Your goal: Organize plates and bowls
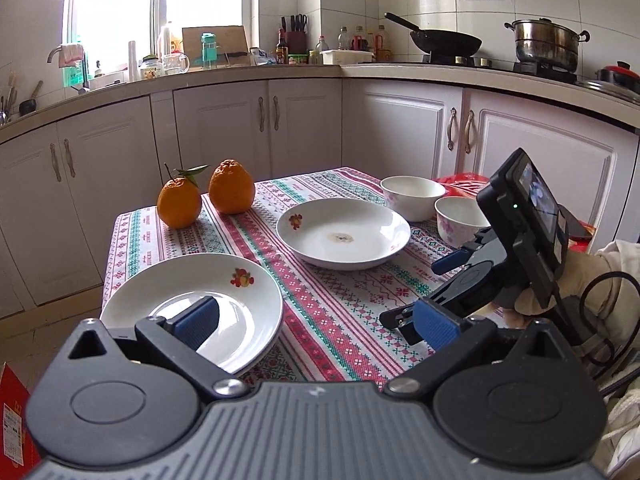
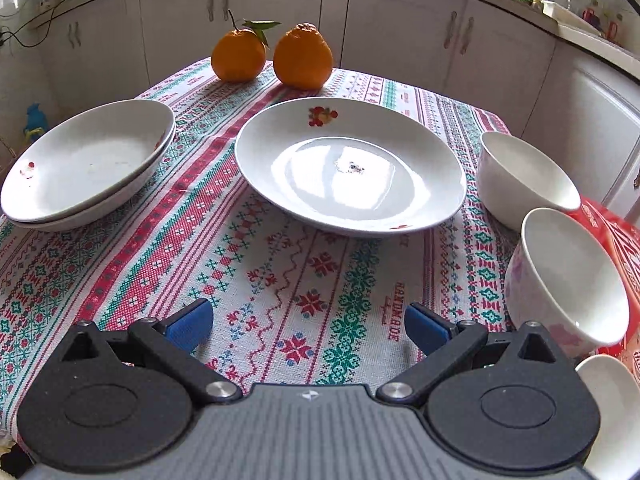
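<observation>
In the left wrist view a white plate with a fruit print (image 1: 224, 292) lies at the table's near left corner. My left gripper (image 1: 318, 324) hangs open over it, left pad (image 1: 200, 320) above the plate and right pad beyond the rim. The right wrist view shows this as a stack of two plates (image 2: 88, 160). A third plate (image 1: 344, 232) (image 2: 348, 168), with a small stain, sits mid-table. Two white bowls (image 1: 412, 196) (image 1: 460, 220) stand at the right edge. My right gripper (image 2: 308, 326) (image 1: 412, 292) is open over bare cloth, empty, in front of the stained plate.
Two oranges (image 1: 180, 204) (image 1: 232, 188) stand at the far edge of the patterned tablecloth (image 2: 280, 272). The two bowls (image 2: 524, 176) (image 2: 568, 272) sit close to my right gripper, with another white rim (image 2: 612, 400) at the lower right. Red packaging (image 2: 620, 240) lies beside them. Kitchen cabinets (image 1: 224, 128) surround the table.
</observation>
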The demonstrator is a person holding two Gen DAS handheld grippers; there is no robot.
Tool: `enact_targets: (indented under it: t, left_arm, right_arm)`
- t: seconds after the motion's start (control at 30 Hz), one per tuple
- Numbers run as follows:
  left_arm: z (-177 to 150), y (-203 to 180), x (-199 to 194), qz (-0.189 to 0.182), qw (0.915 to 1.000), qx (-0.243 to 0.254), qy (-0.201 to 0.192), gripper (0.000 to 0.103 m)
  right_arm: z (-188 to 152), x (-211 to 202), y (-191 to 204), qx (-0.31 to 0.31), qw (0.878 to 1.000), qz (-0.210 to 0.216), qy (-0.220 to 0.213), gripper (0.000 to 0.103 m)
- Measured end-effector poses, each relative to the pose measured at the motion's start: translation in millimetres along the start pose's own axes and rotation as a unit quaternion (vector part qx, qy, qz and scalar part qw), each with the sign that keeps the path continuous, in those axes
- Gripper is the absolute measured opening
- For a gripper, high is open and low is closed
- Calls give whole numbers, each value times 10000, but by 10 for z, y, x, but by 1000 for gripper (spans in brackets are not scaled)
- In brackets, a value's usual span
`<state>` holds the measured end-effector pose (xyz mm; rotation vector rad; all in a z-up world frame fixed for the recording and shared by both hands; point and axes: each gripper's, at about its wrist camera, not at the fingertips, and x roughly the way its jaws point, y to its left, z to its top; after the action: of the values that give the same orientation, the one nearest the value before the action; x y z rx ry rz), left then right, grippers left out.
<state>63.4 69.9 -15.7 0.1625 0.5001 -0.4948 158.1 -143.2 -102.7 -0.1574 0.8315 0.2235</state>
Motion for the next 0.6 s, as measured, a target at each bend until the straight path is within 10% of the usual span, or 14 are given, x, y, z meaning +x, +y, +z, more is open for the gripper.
enact_targets:
  t: [0.6]
  left_arm:
    - [609,275,858,-597,9974,218,353,102]
  right_arm:
    - [171,271,-201,312,9993,62,-210,103]
